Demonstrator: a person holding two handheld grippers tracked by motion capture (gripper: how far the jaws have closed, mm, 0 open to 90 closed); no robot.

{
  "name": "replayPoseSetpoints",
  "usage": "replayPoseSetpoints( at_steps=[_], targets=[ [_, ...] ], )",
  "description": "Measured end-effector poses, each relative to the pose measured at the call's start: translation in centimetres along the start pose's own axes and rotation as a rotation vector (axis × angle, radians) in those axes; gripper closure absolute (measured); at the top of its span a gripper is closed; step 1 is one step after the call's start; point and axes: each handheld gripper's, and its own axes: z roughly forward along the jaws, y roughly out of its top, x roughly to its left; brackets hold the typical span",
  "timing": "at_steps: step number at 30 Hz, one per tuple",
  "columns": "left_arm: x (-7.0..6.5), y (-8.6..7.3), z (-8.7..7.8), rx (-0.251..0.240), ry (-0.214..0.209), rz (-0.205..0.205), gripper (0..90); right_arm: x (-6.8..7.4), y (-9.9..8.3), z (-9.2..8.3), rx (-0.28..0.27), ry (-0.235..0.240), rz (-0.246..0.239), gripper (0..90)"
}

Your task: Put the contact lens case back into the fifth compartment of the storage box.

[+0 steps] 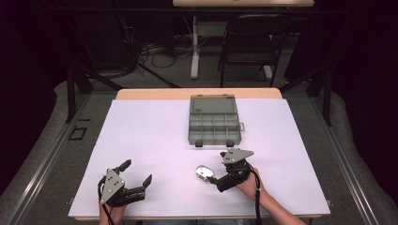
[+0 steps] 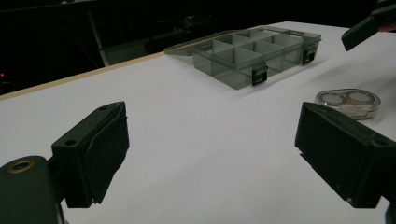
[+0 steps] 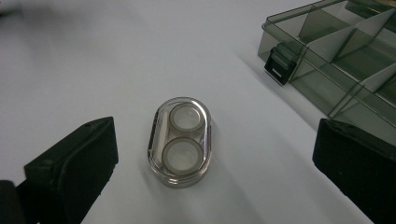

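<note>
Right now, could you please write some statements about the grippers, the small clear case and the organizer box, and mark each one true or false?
1. The right gripper is open, with the small clear case lying on the table between its jaws. True.
2. The left gripper holds the case. False: it is open with nothing between its jaws, well apart from the case.
3. The organizer box has its lid open. True.
4. The case lies inside one compartment of the box. False: it rests on the white table, nearer the person than the box.
5. The case shows two round parts inside. True.
</note>
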Motion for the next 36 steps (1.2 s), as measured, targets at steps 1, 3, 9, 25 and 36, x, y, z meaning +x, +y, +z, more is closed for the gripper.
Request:
replayPoseSetpoints(
  at_steps=[1,3,9,25,36],
  targets=[
    [0.0,0.0,0.0,0.0,0.001,0.001,10.0,0.0,0.0,0.1,0.005,0.002,0.002,0.0],
    [0.0,0.0,-0.1,-0.002,0.001,-0.002,10.0,0.1,0.1,0.4,0.008,0.007,-0.001,0.0],
    [0.0,0.0,-0.1,-0.001,0.005,-0.004,10.0,0.4,0.3,1.4,0.032,0.005,-0.005,0.0],
    [0.0,-0.1,0.1,0.004,-0.005,-0.008,10.0,1.6,0.3,3.3,0.087,0.018,0.01,0.0],
    [0.1,0.0,0.0,0.006,-0.007,-0.009,10.0,2.5,-0.4,3.4,0.122,-0.021,0.008,24.9]
  ],
)
